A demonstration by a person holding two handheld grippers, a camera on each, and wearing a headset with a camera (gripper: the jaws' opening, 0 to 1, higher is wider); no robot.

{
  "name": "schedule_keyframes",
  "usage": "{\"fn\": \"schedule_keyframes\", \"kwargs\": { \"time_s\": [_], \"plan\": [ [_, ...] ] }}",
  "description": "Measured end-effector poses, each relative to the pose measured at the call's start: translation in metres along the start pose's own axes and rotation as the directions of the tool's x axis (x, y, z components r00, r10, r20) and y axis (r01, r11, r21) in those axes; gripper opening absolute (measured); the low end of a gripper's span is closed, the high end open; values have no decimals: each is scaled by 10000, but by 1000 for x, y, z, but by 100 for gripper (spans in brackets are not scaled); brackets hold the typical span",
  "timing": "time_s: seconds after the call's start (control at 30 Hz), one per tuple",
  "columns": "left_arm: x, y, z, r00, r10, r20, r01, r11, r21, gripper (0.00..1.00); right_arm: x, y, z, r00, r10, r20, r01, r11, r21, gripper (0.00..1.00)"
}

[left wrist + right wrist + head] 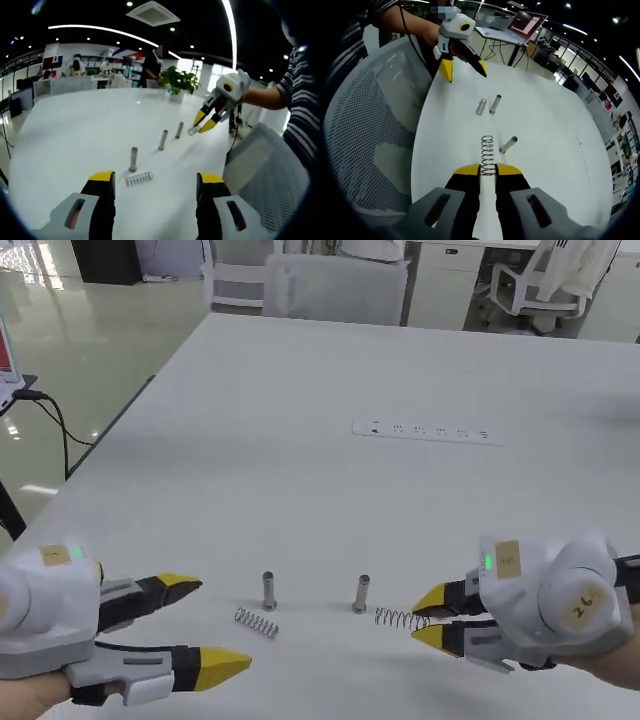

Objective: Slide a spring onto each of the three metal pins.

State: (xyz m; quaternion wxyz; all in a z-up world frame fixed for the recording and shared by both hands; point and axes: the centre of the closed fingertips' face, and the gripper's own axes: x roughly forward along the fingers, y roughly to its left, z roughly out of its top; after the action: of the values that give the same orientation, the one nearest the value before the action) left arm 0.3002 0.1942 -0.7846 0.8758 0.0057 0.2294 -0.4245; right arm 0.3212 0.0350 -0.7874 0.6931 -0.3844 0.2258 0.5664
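A spring is pinched in the right gripper just beside a pin, judged mid-approach; the left gripper is spread. Next, its bore must be aligned over that pin's top.

wht table | pwr strip | mesh chair | glossy floor

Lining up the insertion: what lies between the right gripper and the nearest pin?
Just the spring the right gripper holds, reaching from its jaws nearly to the pin; the table under it is bare. The head view shows this.
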Motion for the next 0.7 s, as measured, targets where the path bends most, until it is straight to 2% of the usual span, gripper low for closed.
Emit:
{"fn": "schedule_keyframes", "kwargs": {
  "time_s": [0.07,0.13,0.17,0.3,0.33,0.43,0.53,0.7],
  "plan": [
    [2,-6,-3,9998,-194,-95,194,9998,-5,53,-1,1,2,10000,44,-5,-44,9999,-127,8],
    [4,-15,-3,9975,-708,-91,707,9974,-135,46,-2,3,5,10000,83,41,-83,9998,-172,8],
    [5,-14,-1,9980,-631,-53,630,9980,-56,44,-2,3,6,10000,69,63,-68,9998,-209,8],
    [16,-21,14,9948,-996,195,995,9950,26,42,0,5,7,9999,162,50,-160,9993,-351,8],
    [20,-28,19,9906,-1336,293,1333,9910,120,38,1,6,8,9999,169,38,-167,9991,-386,8],
    [29,-33,28,9867,-1570,417,1563,9875,193,36,0,7,10,9997,221,66,-218,9988,-445,8],
    [43,-40,31,9833,-1815,123,1804,9814,656,36,0,9,13,9995,285,143,-278,9984,-499,8],
    [59,-54,35,9702,-2418,-182,2422,9636,1129,36,-1,9,16,9993,319,198,-308,9980,-559,8]
  ]
}}
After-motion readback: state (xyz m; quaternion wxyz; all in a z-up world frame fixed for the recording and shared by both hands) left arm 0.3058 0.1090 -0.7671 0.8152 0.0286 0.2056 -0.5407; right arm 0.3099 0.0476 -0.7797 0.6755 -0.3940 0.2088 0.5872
